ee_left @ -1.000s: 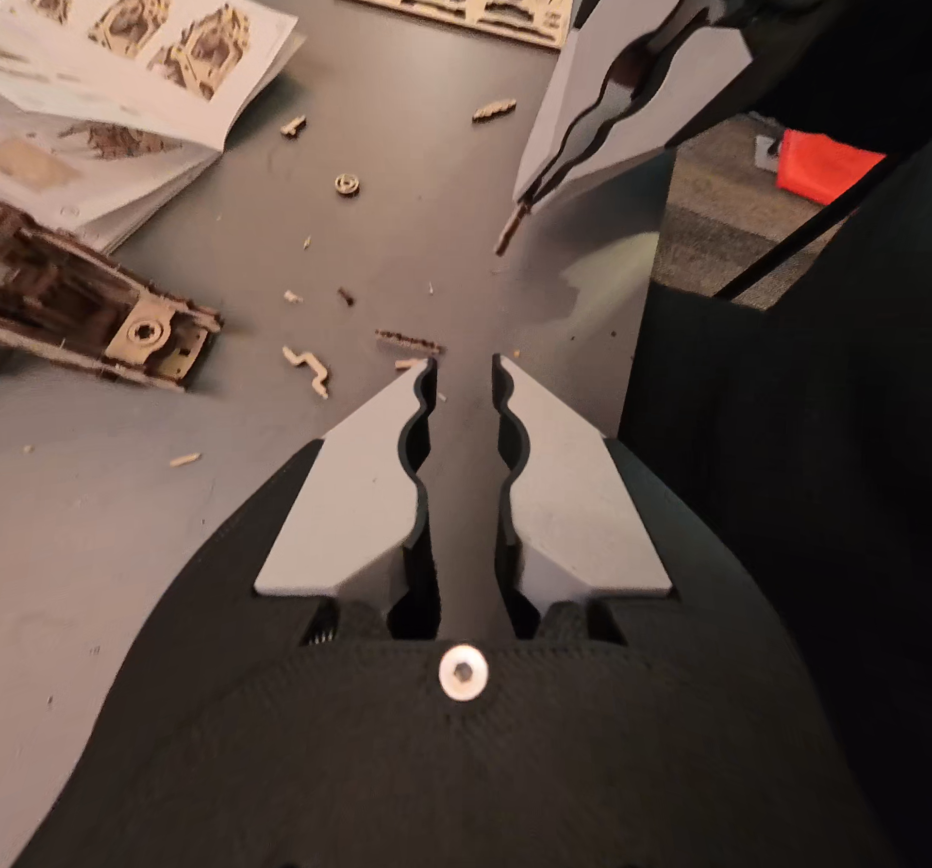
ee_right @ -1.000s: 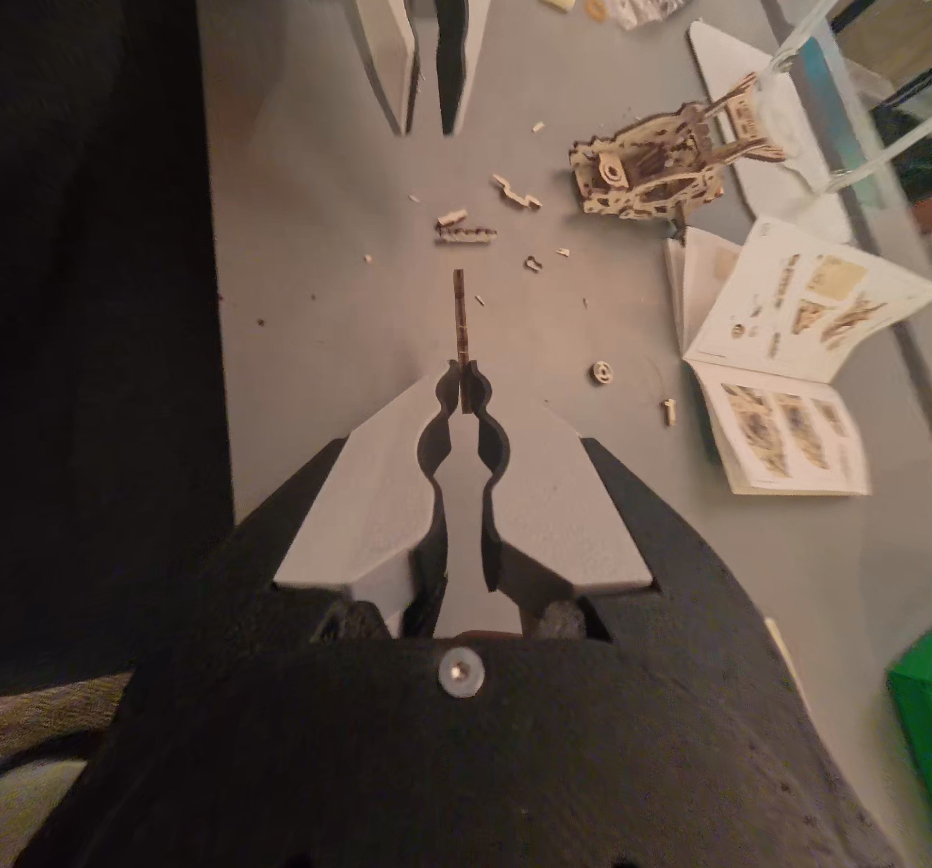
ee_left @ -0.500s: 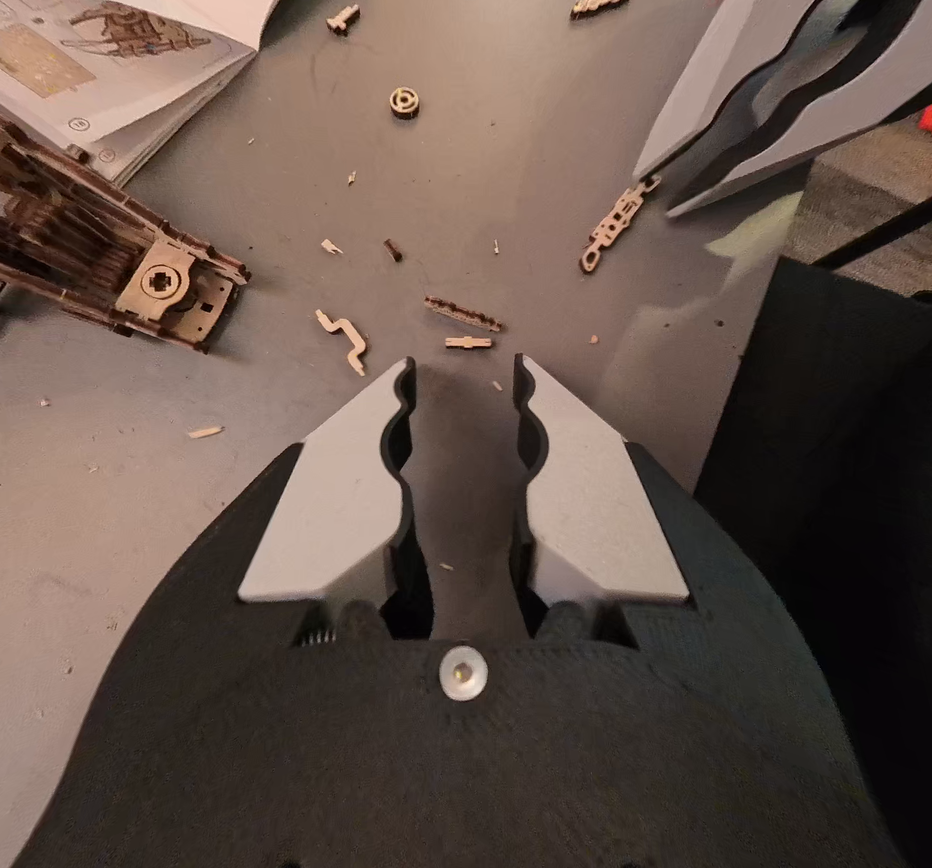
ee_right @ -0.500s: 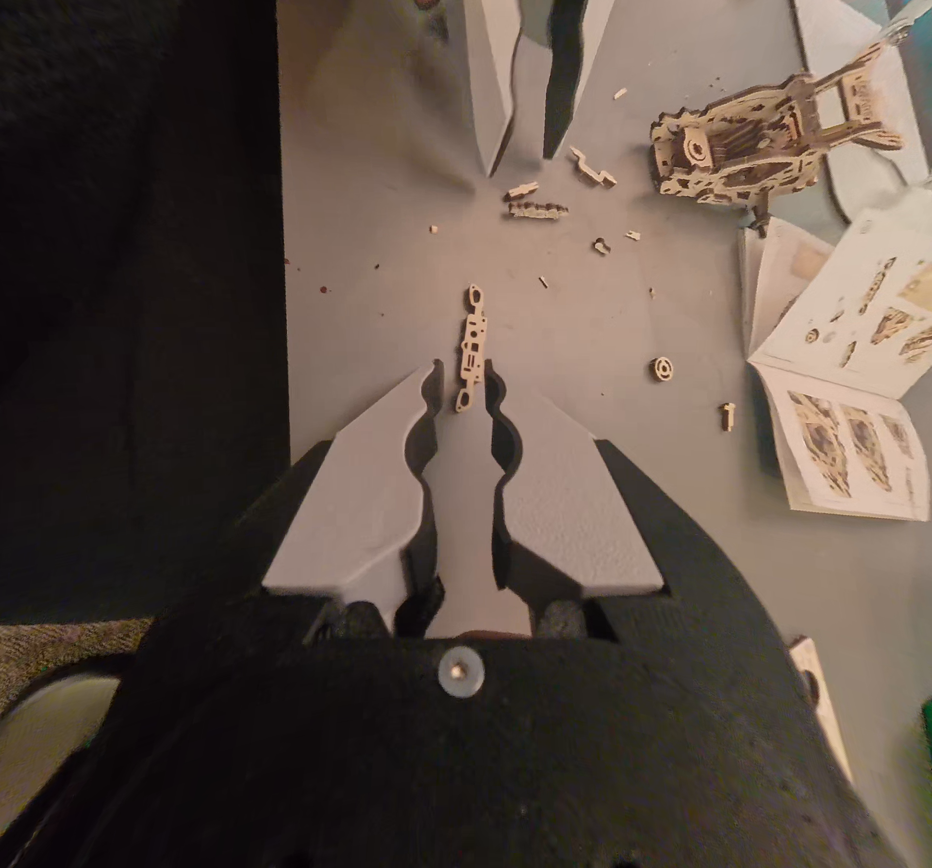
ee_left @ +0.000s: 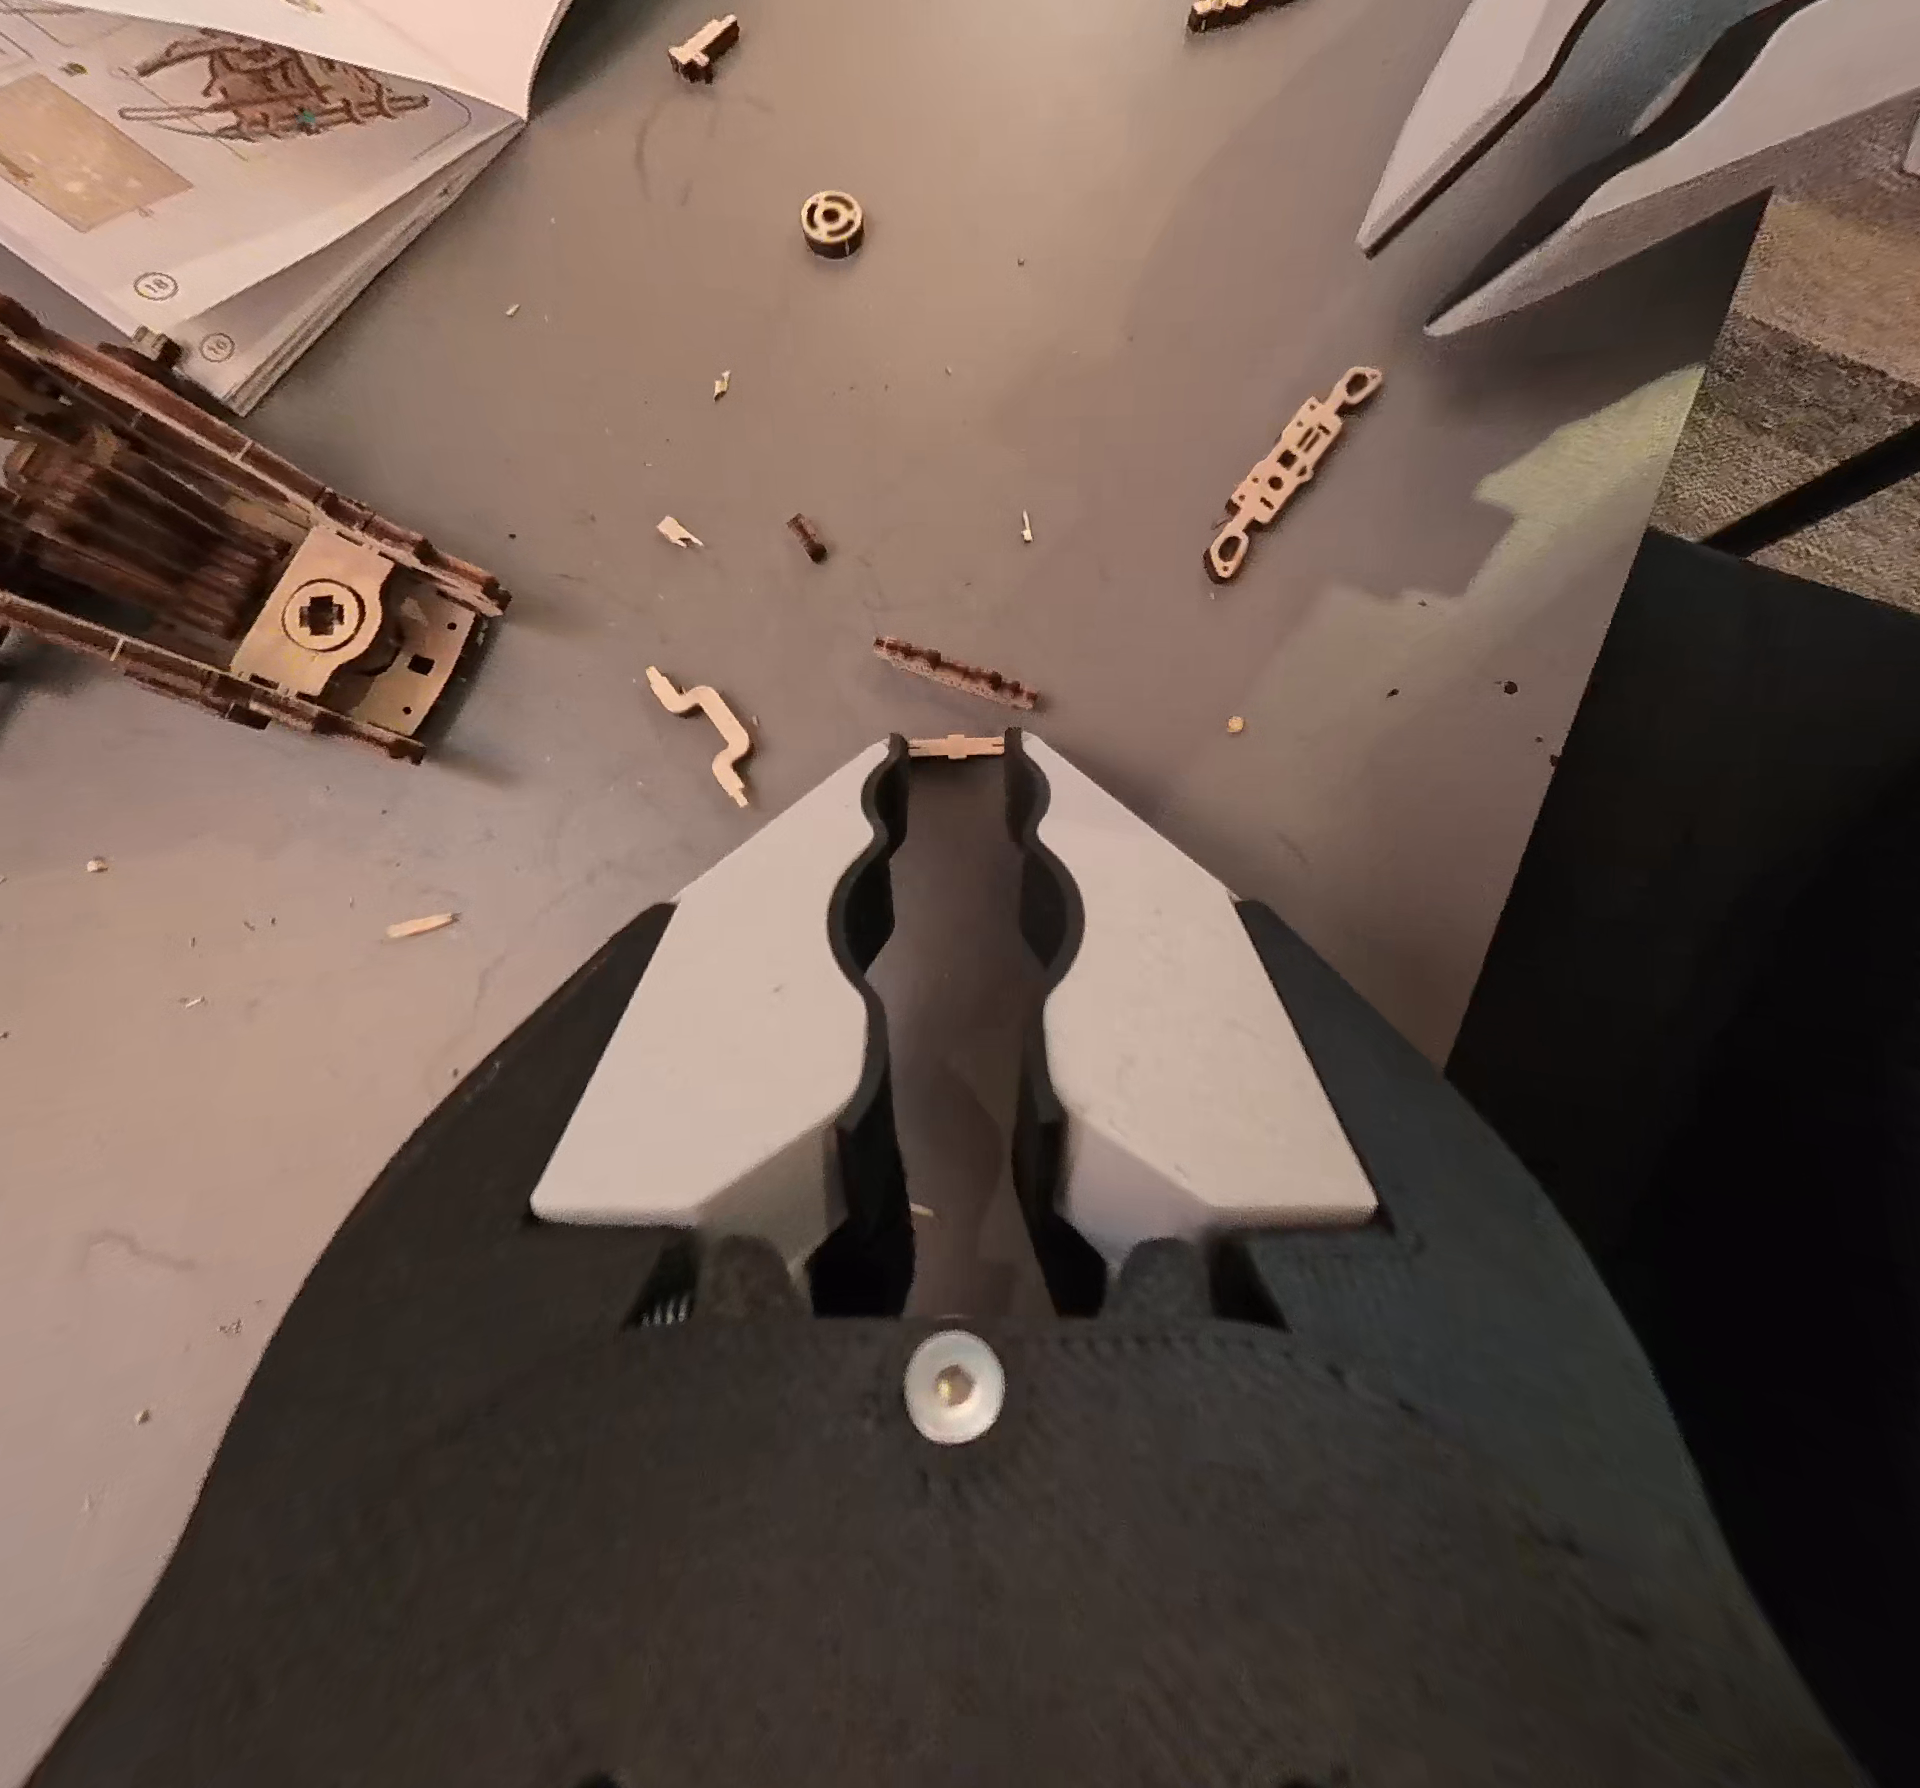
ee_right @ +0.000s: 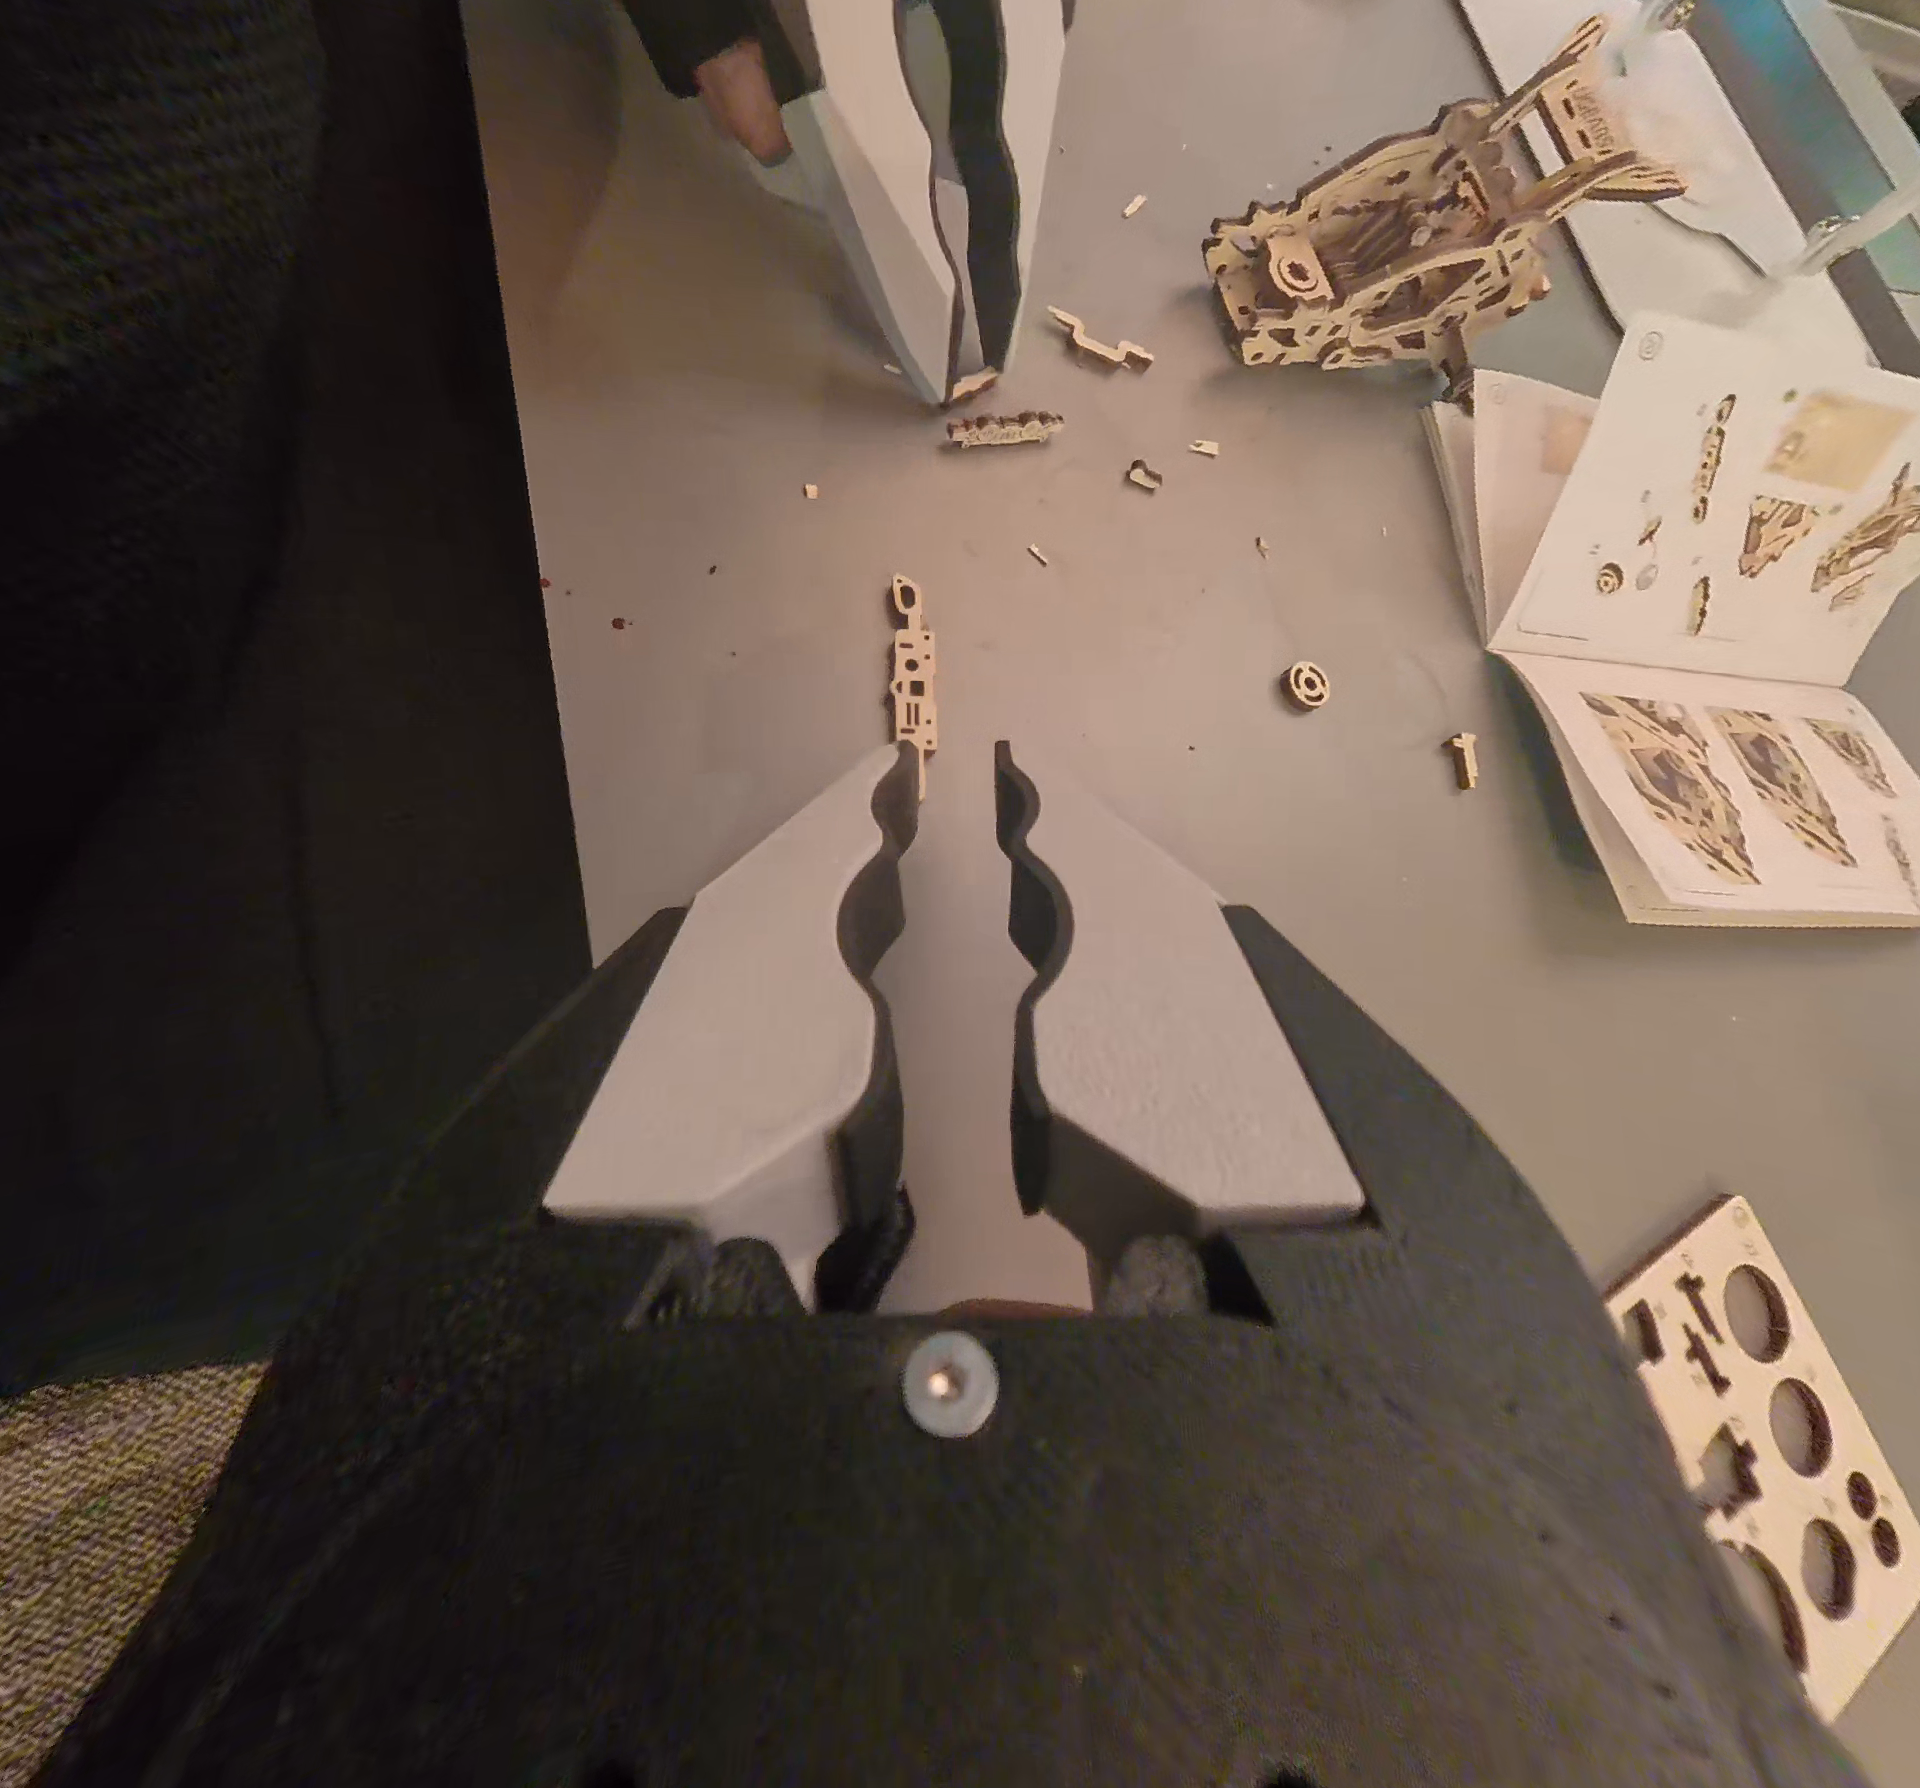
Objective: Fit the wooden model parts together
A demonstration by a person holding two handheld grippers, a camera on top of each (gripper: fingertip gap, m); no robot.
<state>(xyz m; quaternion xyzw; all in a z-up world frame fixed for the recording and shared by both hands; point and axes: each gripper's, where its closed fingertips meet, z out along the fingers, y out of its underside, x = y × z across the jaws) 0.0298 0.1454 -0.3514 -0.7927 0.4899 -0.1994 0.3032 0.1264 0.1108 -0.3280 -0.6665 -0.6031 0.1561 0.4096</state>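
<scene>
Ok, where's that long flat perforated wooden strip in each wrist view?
Left wrist view: the perforated strip lies diagonally at right of centre, below the right gripper.
Right wrist view: the same strip runs lengthwise just ahead of the gripper's left fingertip.
Shared landmark: the small wooden ring on the grey table.

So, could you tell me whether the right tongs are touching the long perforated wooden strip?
Apart. The left wrist view shows bare table between the right tongs and the strip, which lies flat.
</scene>
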